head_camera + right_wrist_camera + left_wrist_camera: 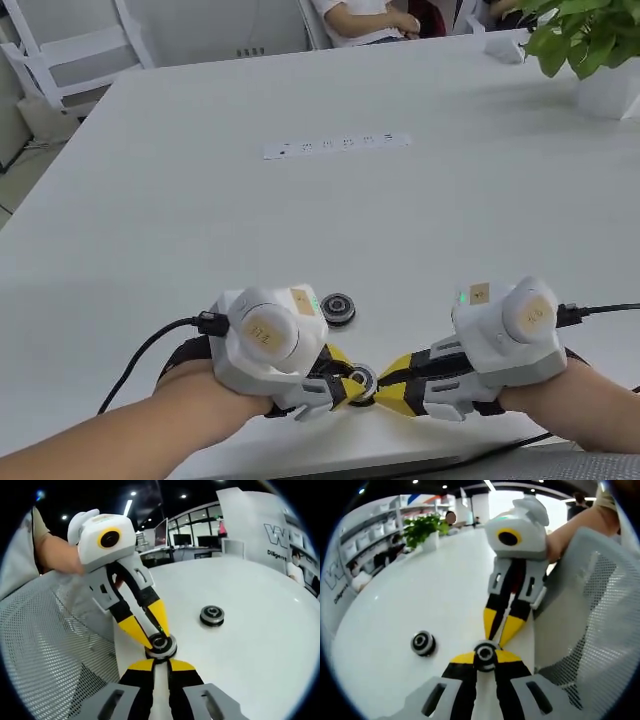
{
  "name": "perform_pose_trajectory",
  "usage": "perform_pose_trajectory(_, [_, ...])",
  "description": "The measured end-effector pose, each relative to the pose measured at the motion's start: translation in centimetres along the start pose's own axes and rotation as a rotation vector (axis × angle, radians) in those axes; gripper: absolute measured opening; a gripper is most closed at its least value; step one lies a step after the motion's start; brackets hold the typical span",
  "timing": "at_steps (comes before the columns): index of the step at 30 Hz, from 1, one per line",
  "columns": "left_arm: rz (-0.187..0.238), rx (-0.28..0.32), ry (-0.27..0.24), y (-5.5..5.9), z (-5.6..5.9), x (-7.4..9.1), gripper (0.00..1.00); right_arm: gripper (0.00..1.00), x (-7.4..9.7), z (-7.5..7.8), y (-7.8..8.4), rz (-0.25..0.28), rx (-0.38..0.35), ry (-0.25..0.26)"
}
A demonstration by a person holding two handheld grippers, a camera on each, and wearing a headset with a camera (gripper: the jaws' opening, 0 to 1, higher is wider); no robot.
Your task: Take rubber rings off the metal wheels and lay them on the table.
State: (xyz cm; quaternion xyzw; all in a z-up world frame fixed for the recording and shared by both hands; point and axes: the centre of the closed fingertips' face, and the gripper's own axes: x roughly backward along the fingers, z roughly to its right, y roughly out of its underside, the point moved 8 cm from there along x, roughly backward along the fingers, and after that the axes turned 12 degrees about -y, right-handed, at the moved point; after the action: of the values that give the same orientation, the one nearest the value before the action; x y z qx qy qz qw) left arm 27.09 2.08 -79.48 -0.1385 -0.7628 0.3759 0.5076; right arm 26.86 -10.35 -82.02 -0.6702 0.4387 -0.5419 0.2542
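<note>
- as the two handheld tools meet at the near edge of the white table (180,200), the left gripper (346,383) and right gripper (384,386) point tip to tip, a forearm behind each.
- between them sits the near wheel (161,645), a small metal disc with a dark rim; whether it rests on the tabletop or hangs just above cannot be told.
- the left gripper's yellow fingers (463,658) are spread just wide enough to flank the near wheel and pinch it from both sides, as its own gripper view shows.
- the right gripper's yellow fingers (141,665) are drawn nearly together, with a thin gap between them, and their tips close on the edge of the near wheel that faces them; whether they bite the rubber itself or the metal cannot be told.
- a grey mesh chair (600,630) stands just off the table edge, beside the grippers.
- a little farther in, near but apart from the pair, the second wheel (423,643) lies flat on the table with its dark rubber ring (212,621) on it.
- toward the middle of the table, well apart from the wheels, lies a white power strip (336,146).
- at the far right corner a potted plant (585,35) stands in a white pot.
- beyond the far edge a person (365,15) sits, with white chairs (70,55) at the far left.
</note>
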Motion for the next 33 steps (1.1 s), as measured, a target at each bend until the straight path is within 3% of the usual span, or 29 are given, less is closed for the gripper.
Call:
perform_pose_trajectory(6, [-0.001,0.000,-0.001,0.03,0.01,0.00,0.14,0.00,0.11,0.07,0.00,-0.001,-0.014,0.012])
perform_pose_trajectory(14, [-0.005,-0.004,-0.005,0.02,0.05,0.01,0.14,0.00,0.31,0.18,-0.02,0.009,-0.039,0.025])
perform_pose_trajectory(19, [-0.009,-0.010,-0.008,0.00,0.06,0.01,0.13,0.00,0.46,0.35,0.10,0.058,-0.146,0.022])
perform_pose_trajectory(29, [-0.021,-0.024,-0.008,0.00,0.16,0.12,0.13,0.00,0.65,0.33,0.16,0.108,-0.218,0.015])
perform_pose_trajectory(33, [-0.024,-0.021,-0.010,-0.01,0.18,0.12,0.13,0.00,0.95,0.48,-0.08,0.164,-0.263,0.014])
